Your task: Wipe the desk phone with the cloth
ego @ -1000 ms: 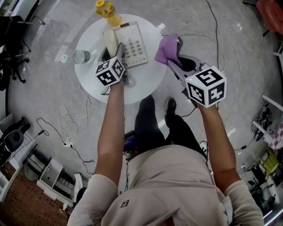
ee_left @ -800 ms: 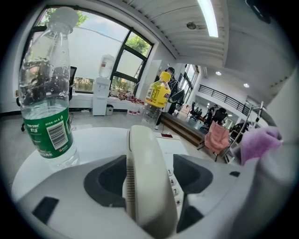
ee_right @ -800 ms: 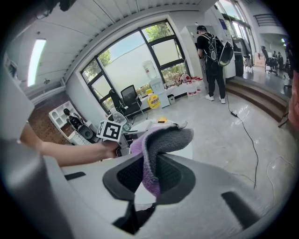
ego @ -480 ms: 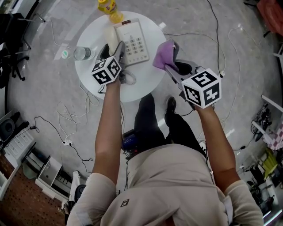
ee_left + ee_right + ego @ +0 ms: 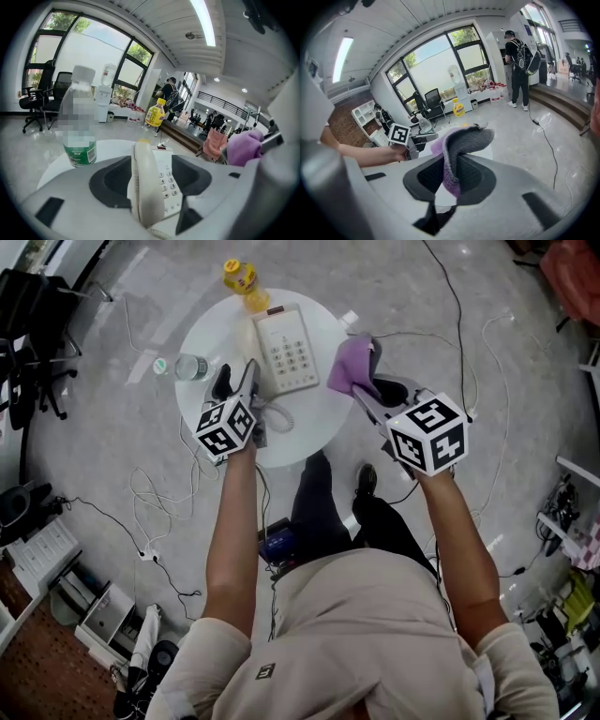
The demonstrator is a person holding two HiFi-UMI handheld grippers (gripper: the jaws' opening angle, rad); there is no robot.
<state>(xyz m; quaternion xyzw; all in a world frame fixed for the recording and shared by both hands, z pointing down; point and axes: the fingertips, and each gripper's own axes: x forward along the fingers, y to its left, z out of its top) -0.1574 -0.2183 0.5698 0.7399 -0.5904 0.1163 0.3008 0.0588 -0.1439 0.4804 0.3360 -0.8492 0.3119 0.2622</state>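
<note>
Clearly soft and light, the purple cloth (image 5: 351,364) drapes limply and is best pinched at a bunched fold. The right gripper (image 5: 450,185) is clenched on just such a fold, the loose end flopping over its tips. The desk phone (image 5: 289,351) is hard, smooth plastic, probably light enough to slide under a wipe. It lies on the round white bench (image 5: 309,423), left of the cloth, near but apart. The left gripper (image 5: 240,382) has just been closing its jaws on the handset (image 5: 146,183), apparently grasping it off the base.
</note>
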